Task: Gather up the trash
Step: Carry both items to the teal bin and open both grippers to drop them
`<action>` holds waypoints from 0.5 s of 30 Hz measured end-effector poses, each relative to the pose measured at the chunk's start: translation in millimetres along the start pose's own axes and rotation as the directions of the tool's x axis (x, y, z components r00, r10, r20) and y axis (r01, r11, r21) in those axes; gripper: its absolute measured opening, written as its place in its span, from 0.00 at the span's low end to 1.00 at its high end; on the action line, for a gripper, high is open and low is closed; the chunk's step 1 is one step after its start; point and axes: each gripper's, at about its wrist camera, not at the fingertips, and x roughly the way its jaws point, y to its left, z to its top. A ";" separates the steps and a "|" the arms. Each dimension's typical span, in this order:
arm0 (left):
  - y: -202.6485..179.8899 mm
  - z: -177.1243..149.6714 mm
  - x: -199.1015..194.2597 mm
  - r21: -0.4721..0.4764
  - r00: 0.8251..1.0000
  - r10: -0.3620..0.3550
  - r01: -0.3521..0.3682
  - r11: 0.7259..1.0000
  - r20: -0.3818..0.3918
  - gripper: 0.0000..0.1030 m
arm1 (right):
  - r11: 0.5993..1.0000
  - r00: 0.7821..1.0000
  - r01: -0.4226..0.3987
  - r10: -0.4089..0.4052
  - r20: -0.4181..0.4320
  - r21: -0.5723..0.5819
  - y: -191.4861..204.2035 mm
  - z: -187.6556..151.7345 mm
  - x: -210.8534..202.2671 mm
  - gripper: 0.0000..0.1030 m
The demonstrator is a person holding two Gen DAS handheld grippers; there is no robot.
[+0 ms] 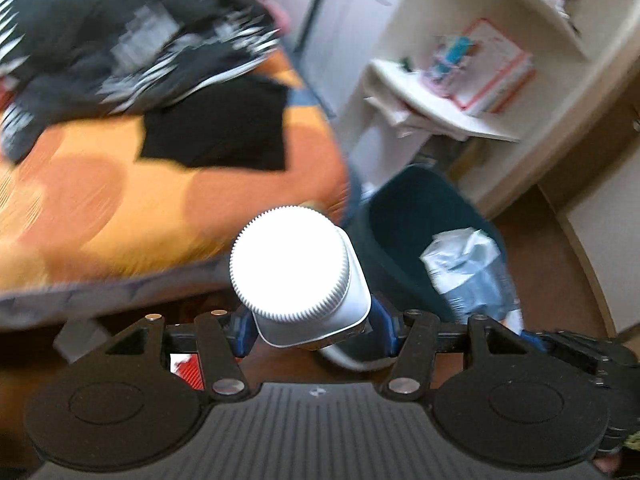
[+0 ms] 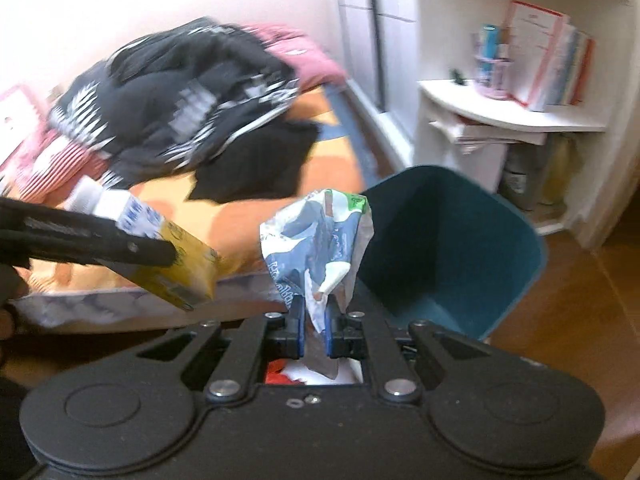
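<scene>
Trash rides in both grippers above the bed edge, near a teal bin (image 2: 452, 248): the left gripper (image 1: 312, 326) has its fingers clamped on a white-capped carton (image 1: 296, 268) with a yellow, blue-printed body, while the right gripper (image 2: 314, 330) pinches a crumpled blue-and-white wrapper (image 2: 320, 240). Released early, either could miss the bin; the limp wrapper, thinly held, seems likeliest to slip.

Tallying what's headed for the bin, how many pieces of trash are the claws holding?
2: a white-capped carton in the left claw, a crumpled wrapper in the right claw.
</scene>
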 end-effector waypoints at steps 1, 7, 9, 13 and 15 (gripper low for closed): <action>-12.3 7.8 4.7 0.019 1.000 -0.010 0.010 1.000 0.000 0.54 | 1.000 1.000 0.012 -0.012 0.001 0.013 -9.0 2.7 2.7 0.09; -68.4 39.0 43.5 0.090 0.998 -0.035 0.039 0.995 -0.045 0.54 | 0.995 0.997 0.074 -0.073 -0.025 0.073 -56.6 8.8 11.1 0.09; -86.8 48.6 61.7 0.112 0.997 -0.037 0.045 0.993 -0.072 0.54 | 0.993 0.996 0.084 -0.081 -0.042 0.087 -67.0 11.3 21.4 0.09; -116.7 58.7 98.5 0.167 0.993 -0.025 0.045 0.985 -0.119 0.54 | 0.989 0.993 0.093 -0.085 -0.076 0.111 -82.3 11.2 42.4 0.09; -125.9 61.7 117.9 0.190 0.990 -0.013 0.039 0.981 -0.137 0.53 | 0.989 0.992 0.102 -0.092 -0.089 0.112 -87.0 11.3 53.1 0.10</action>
